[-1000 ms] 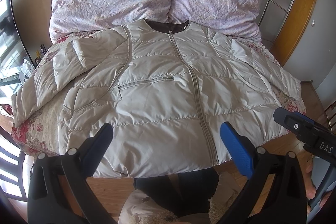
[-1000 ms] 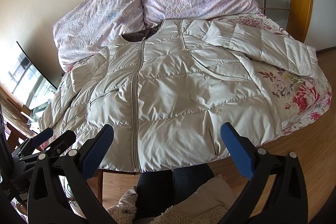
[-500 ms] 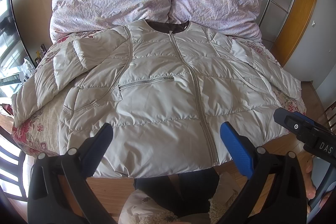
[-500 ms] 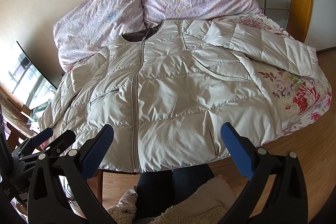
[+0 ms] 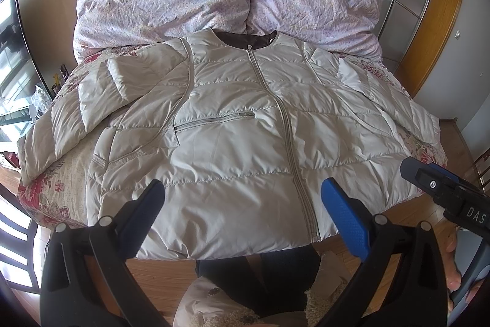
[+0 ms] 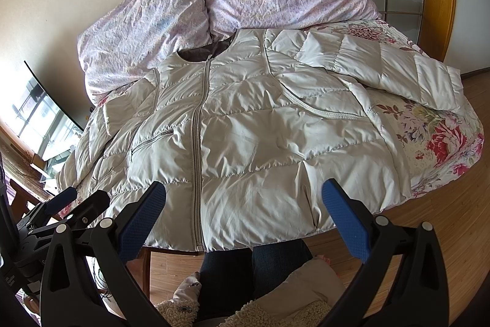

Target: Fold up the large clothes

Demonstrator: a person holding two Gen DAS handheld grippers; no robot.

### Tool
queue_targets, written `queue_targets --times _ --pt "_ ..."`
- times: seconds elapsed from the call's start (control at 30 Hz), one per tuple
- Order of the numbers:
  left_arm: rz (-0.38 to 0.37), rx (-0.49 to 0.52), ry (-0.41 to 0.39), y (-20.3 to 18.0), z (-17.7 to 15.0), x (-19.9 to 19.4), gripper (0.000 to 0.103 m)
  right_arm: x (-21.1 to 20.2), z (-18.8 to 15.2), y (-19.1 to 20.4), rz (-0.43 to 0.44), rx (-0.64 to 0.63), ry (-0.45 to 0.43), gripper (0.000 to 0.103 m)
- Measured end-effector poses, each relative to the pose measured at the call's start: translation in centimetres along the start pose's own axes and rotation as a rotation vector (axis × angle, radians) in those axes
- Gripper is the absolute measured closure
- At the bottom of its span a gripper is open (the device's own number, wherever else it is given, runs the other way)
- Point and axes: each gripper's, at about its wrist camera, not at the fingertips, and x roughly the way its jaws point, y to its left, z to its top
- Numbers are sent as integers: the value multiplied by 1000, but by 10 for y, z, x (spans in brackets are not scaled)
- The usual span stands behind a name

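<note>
Both the left gripper (image 5: 242,204) and the right gripper (image 6: 243,204) hang released above the jacket (image 5: 245,143). Best to first grasp the sleeve (image 6: 382,72) at upper right, then fold it inward.

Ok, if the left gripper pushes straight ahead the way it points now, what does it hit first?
Most likely the puffer jacket spread on the bed: the open left gripper frames its lower front panel beside the zipper. Nothing shows between them, though depth is hard to judge.

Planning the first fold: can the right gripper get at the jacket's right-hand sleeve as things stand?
Probably yes. The right gripper is open, holding nothing, and the sleeve lies uncovered on the bedspread.
</note>
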Motion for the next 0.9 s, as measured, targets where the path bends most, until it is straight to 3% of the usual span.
queue_targets --times 0.9 --pt "7 0 6 11 5 7 2 13 9 -18 -17 53 -11 1"
